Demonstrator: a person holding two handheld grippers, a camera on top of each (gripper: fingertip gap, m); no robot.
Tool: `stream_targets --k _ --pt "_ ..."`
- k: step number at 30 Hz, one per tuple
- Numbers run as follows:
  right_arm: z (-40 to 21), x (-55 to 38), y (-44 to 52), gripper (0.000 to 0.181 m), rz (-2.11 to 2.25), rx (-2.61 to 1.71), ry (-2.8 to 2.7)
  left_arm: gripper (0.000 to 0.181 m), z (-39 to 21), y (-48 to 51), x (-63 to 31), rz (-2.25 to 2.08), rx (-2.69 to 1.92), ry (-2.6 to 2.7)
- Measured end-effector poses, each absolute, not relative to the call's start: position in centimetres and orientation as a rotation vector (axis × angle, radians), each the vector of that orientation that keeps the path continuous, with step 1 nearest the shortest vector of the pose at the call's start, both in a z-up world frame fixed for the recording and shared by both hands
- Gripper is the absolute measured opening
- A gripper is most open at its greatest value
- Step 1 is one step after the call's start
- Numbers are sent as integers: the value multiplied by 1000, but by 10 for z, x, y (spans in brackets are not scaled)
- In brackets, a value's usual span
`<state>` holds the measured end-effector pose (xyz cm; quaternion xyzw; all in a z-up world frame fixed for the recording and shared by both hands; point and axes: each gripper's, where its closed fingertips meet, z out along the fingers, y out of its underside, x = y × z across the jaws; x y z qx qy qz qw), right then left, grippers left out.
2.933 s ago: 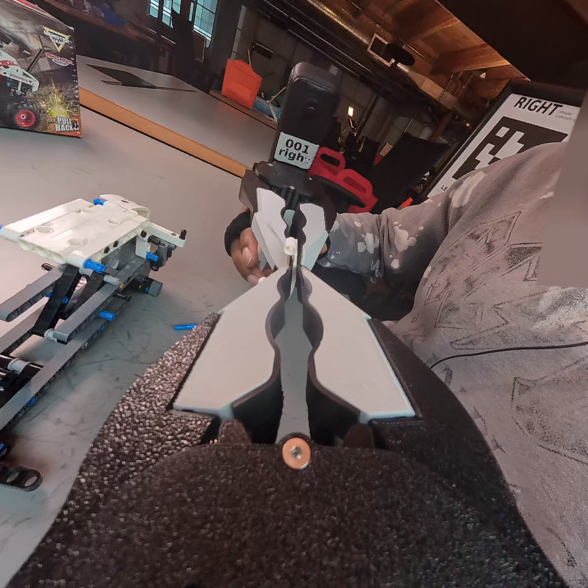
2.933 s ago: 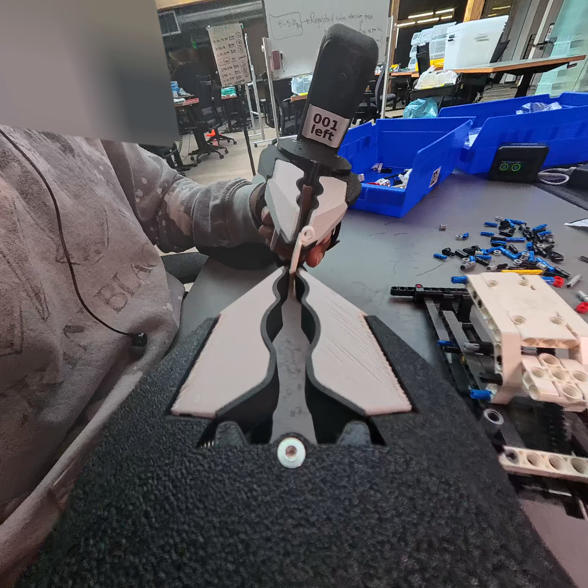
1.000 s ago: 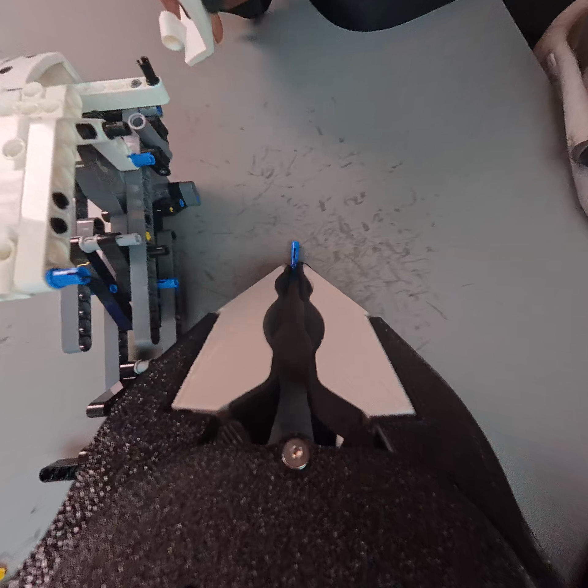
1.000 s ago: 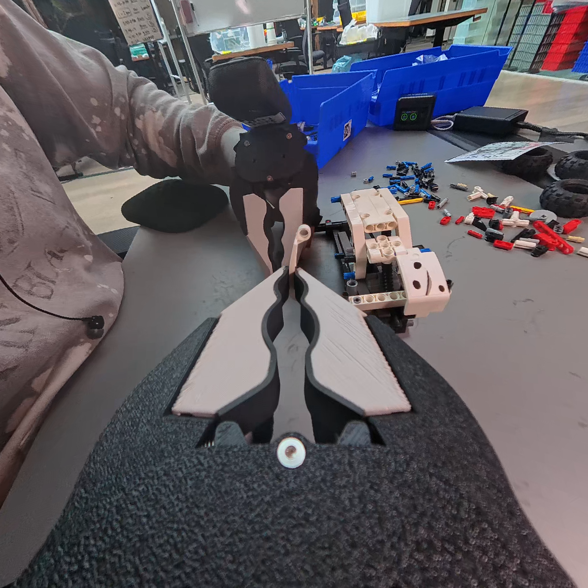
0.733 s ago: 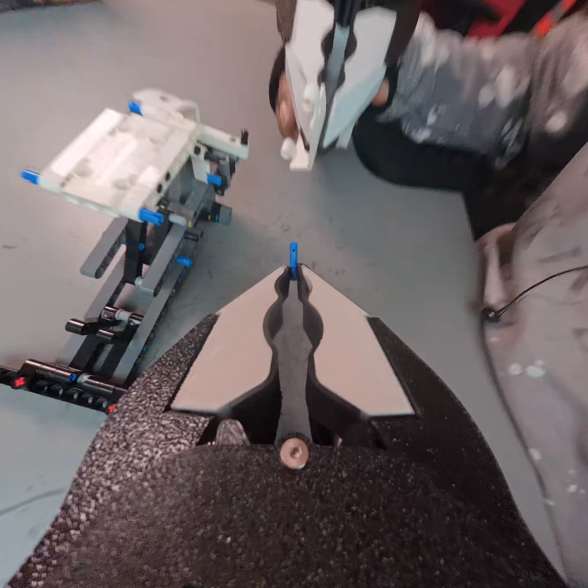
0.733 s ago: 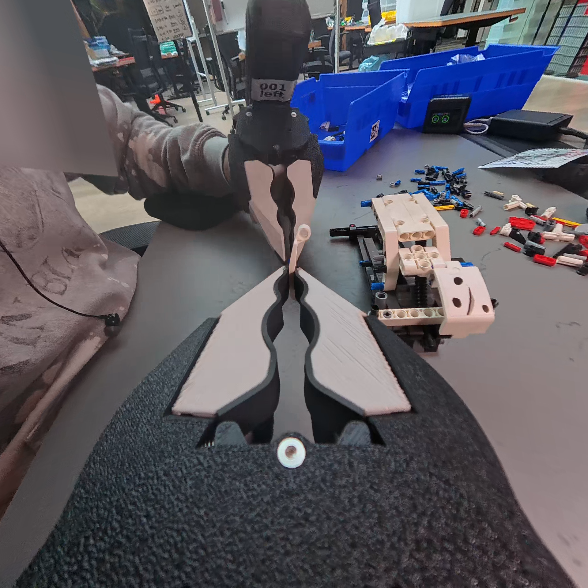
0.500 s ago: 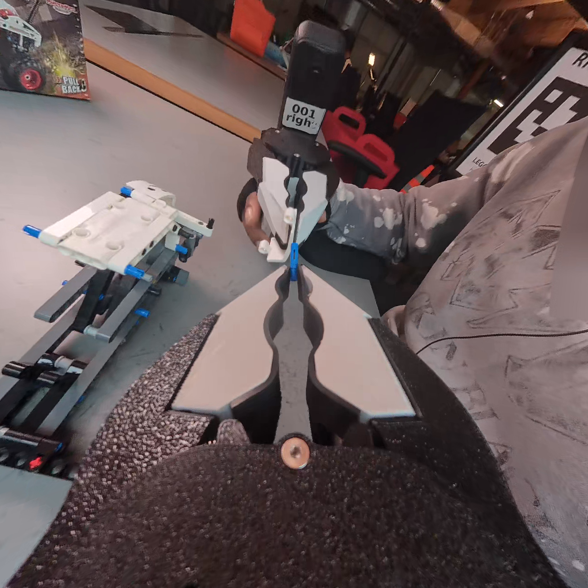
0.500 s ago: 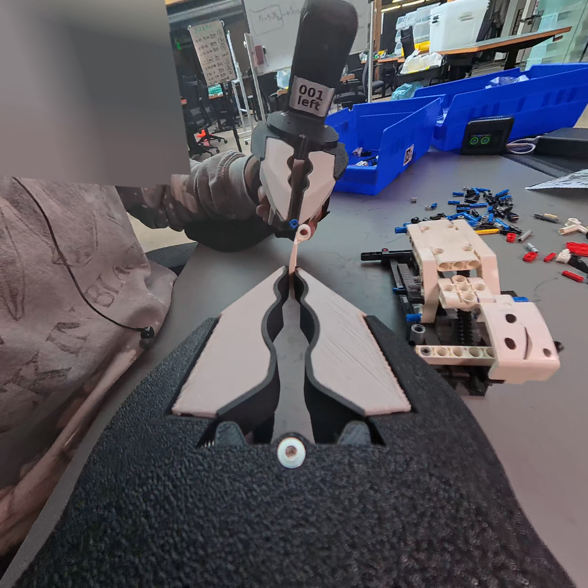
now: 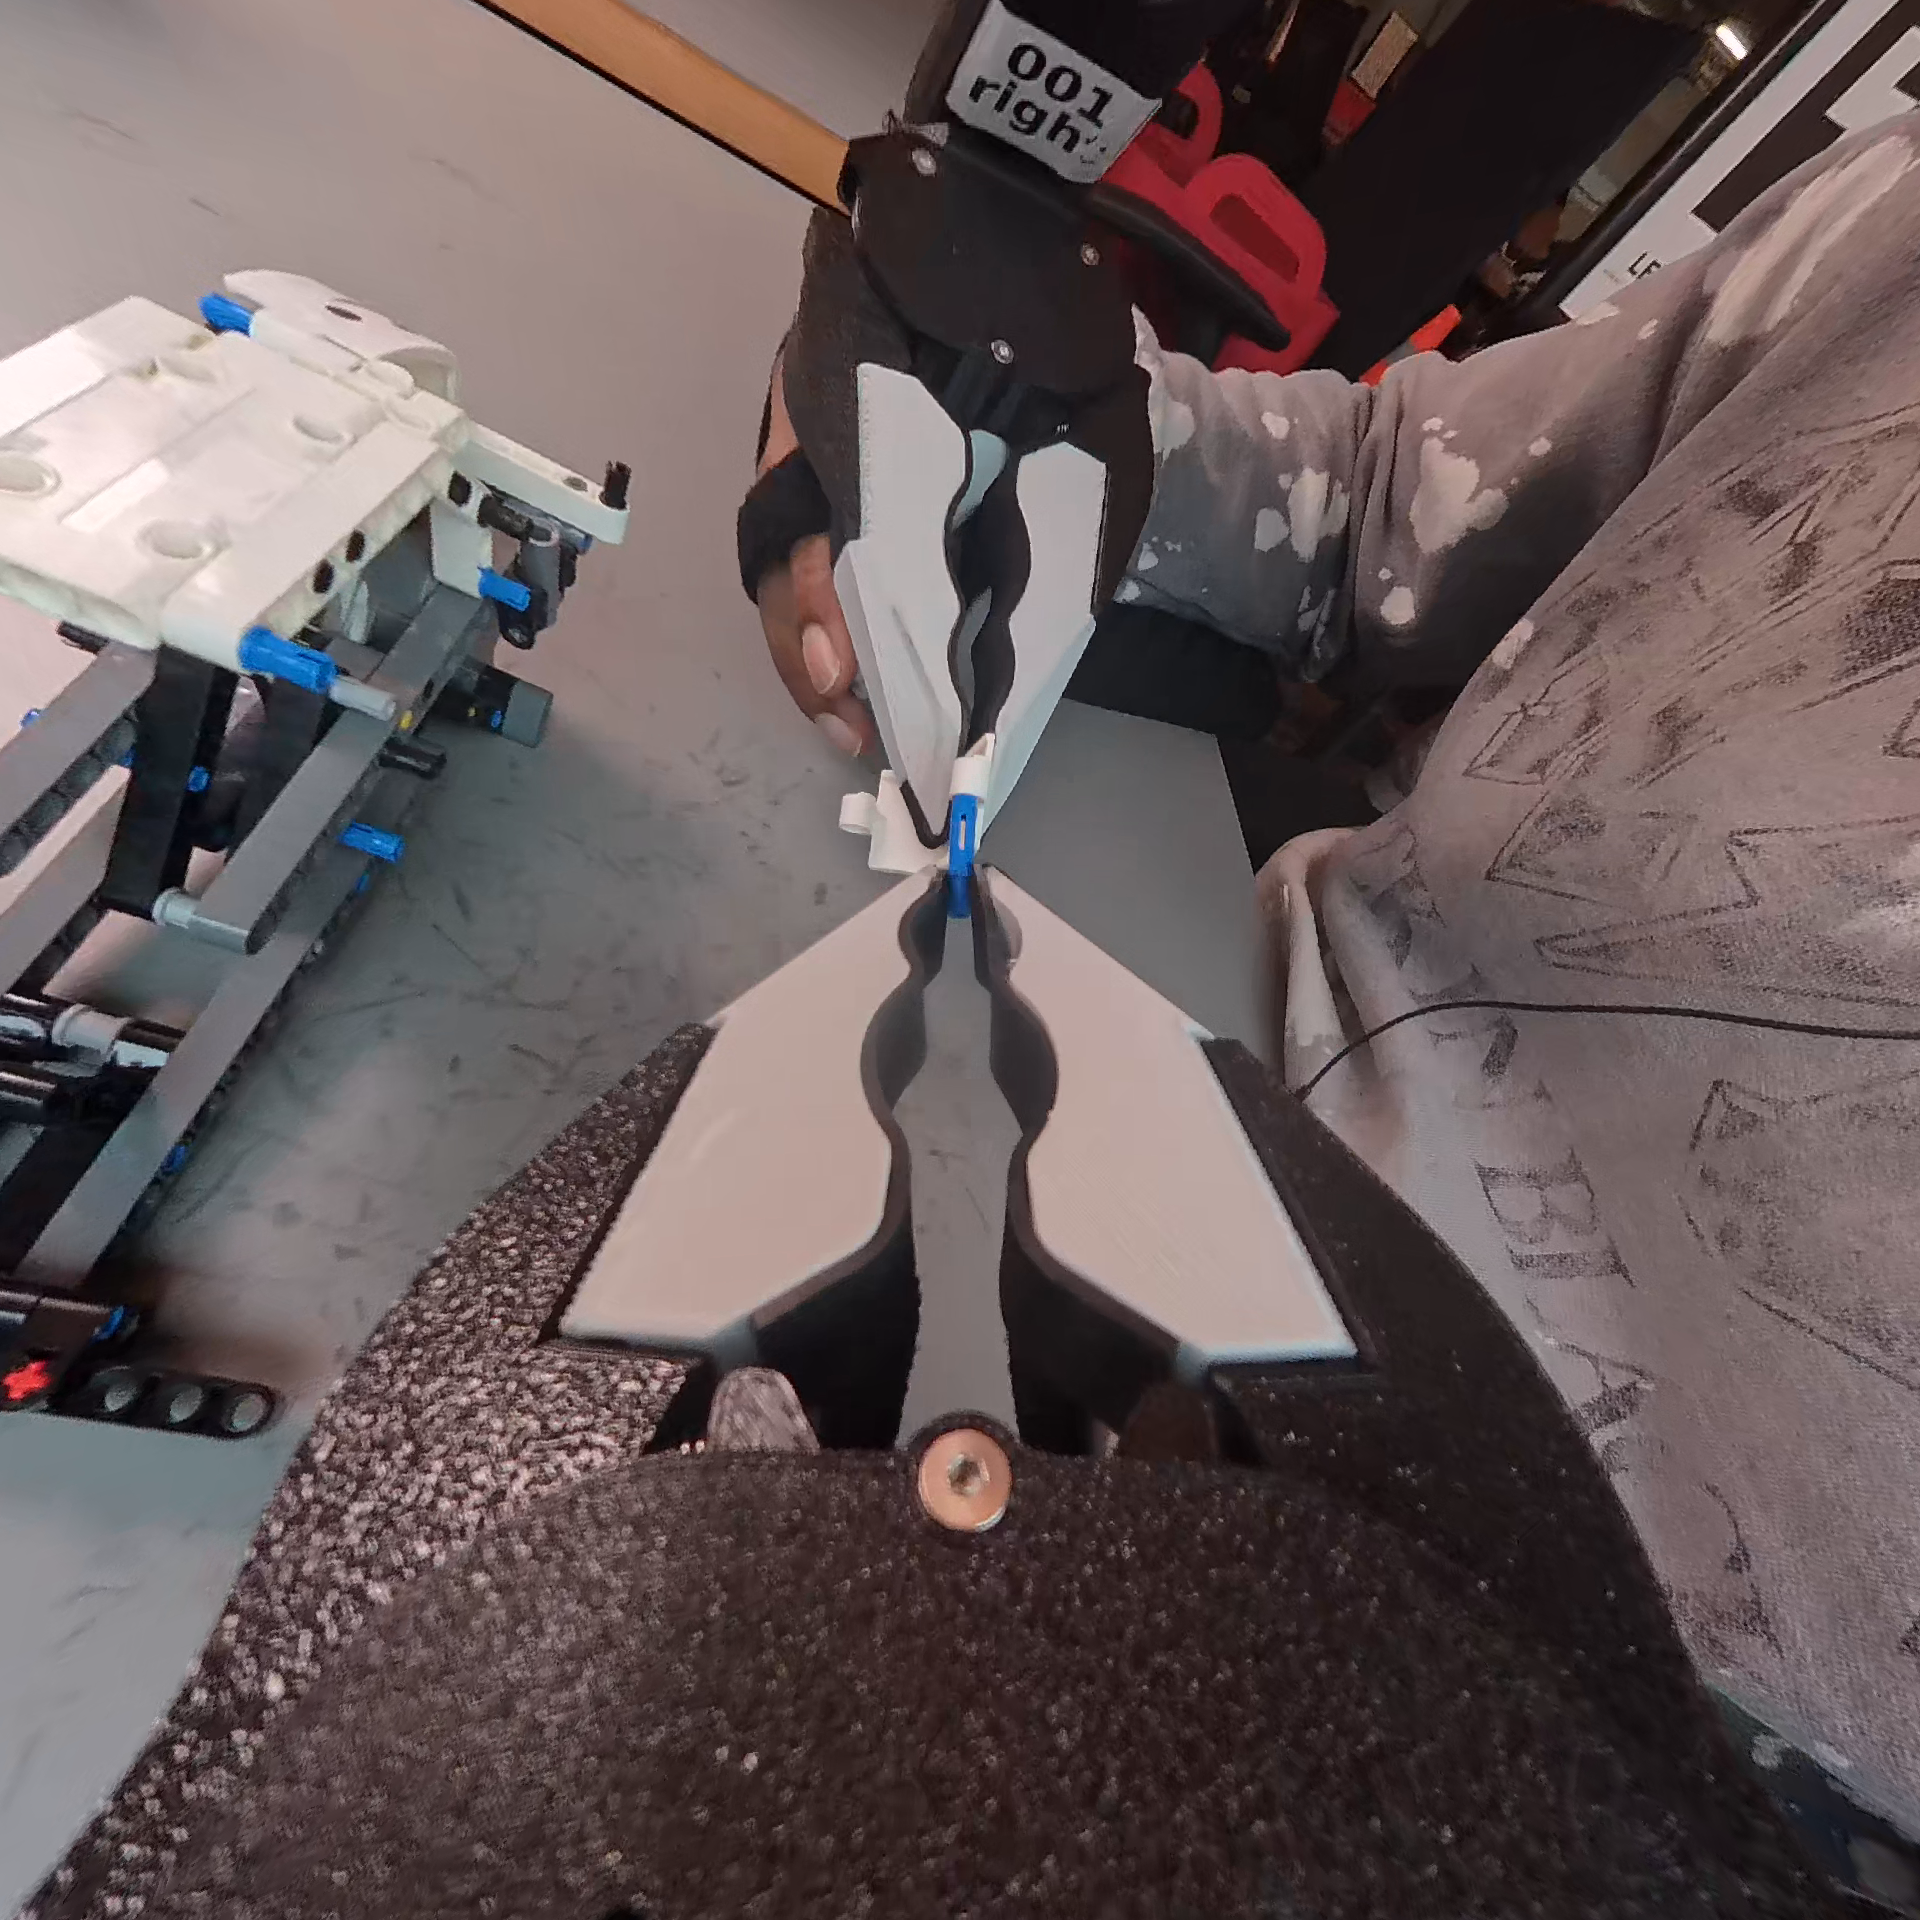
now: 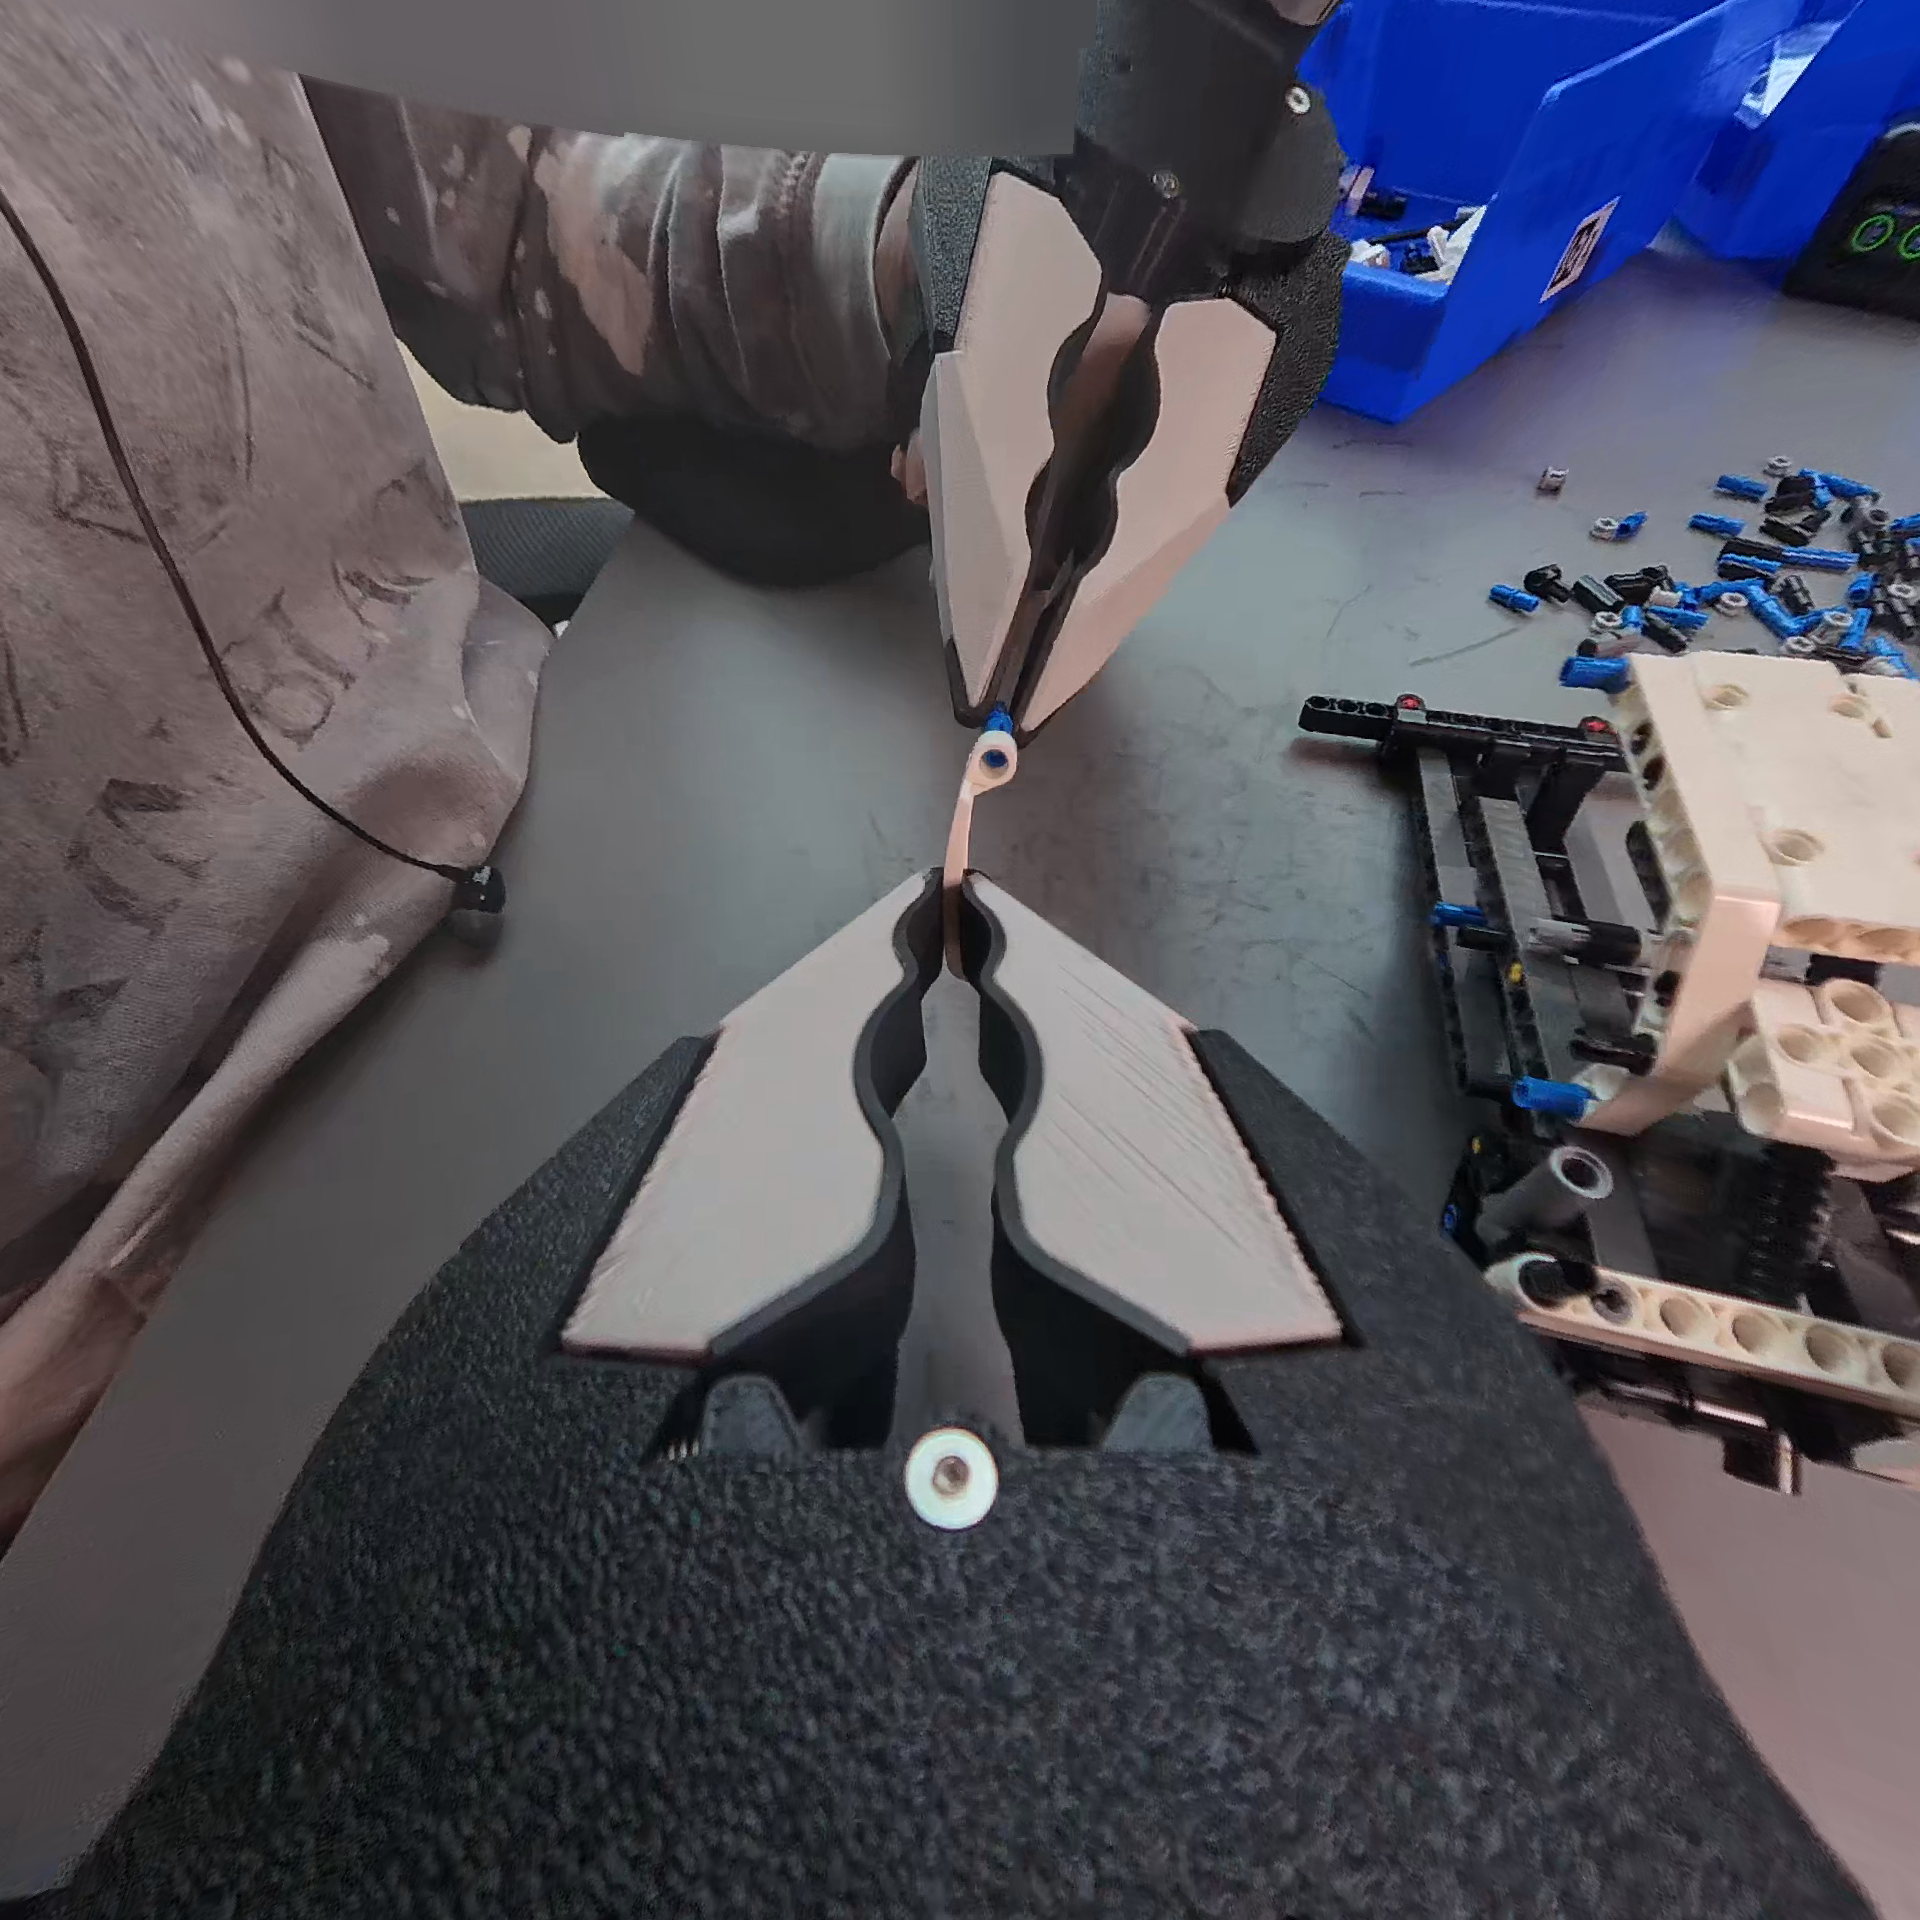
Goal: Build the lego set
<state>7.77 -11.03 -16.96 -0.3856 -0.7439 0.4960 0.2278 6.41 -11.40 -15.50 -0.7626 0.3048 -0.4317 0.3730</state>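
Mid-frame: left gripper (image 9: 961,896) pinched shut on blue pin (image 9: 962,836), right gripper (image 10: 954,902) clamping white connector (image 10: 977,805), tip-to-tip for mating.

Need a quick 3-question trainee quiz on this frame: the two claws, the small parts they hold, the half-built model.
1. True or false: the left claw is shut on a blue pin.
2. What does the right claw hold? A) a black axle B) a white lego piece C) a red connector
3. Fill in: in the right wrist view, the half-built model sits on the table to the ____ of the claws.

Key:
1. True; the pin's tip meets the round hole of the white lego piece.
2. B
3. right
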Motion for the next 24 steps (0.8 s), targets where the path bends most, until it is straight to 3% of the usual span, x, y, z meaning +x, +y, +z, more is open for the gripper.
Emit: stream_targets --k 17,20,24 --pt "-211 87 -109 2 986 -1038 -2239 3 -187 -116 78 -898 -2106 941" --pt "-208 85 -112 15 1016 -1046 -2225 3 -189 -115 78 -884 -2118 941" --pt "-205 86 -110 8 1042 -1066 -2205 3 -193 -117 78 -861 -2131 953"
